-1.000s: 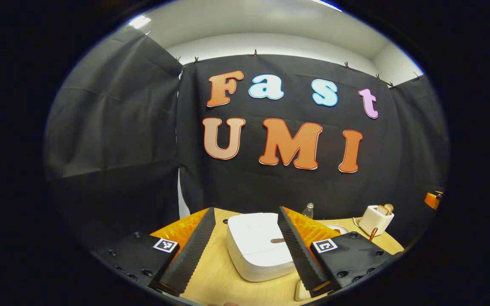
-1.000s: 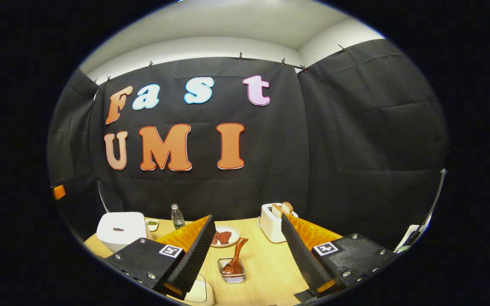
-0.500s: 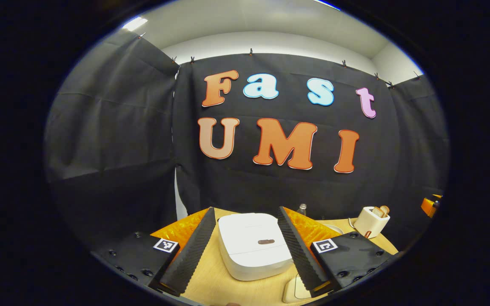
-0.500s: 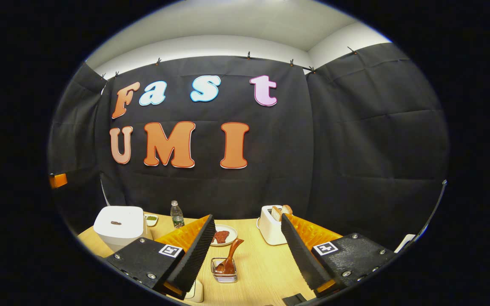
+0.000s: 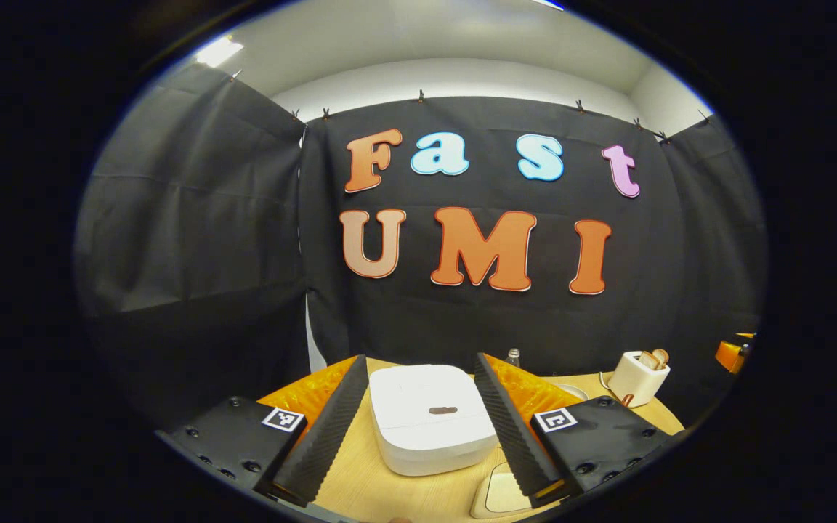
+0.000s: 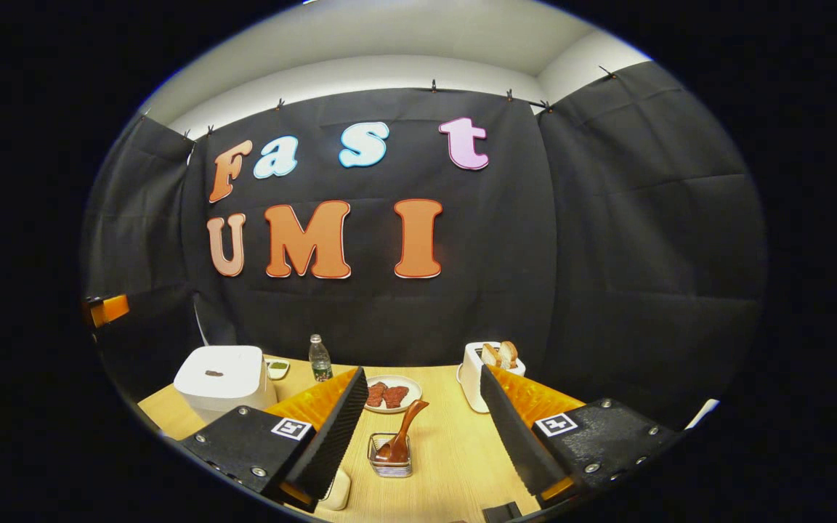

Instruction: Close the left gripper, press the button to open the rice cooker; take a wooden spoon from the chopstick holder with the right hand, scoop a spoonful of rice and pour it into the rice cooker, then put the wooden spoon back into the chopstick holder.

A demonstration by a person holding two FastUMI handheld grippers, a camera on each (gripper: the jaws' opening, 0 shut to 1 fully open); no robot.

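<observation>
Left gripper (image 5: 418, 428): jaws spread wide, holding nothing; it hangs short of the cooker, which sits framed between its fingers in the left gripper view.
Right gripper (image 6: 418, 436): jaws likewise wide and empty, above the table, with the holder framed between its fingers.
White, rounded-square plastic rice cooker (image 5: 429, 418): lid down, at 12 o'clock from the left gripper, standing on the pale wooden table (image 5: 382, 487).
Small dark oval button (image 5: 442, 410): at the middle of the lid top. Judged stiff and sprung; closed fingertips should bear straight down on it.
Cooker handling: judged heavy and stable enough not to slide under a press; its smooth shell offers no hold.
Brown wooden spoon (image 6: 404, 434): stands in the small square wire-mesh chopstick holder (image 6: 390, 457), at 12 o'clock from the right gripper.
Spoon axis: long axis leans from bowl, low in the holder, up toward 1 o'clock; handle end is uppermost.
Spoon handling: judged light, rigid, fairly smooth; best held on the upper handle, clear of the holder's rim. The light holder could tip if the spoon drags.
Surroundings: white toaster with bread slices (image 6: 487, 374) at 1 o'clock; round plate of red slices (image 6: 386, 394) just beyond the holder; clear bottle (image 6: 320, 359) at 11 o'clock.
Rice supply: cannot be identified.
</observation>
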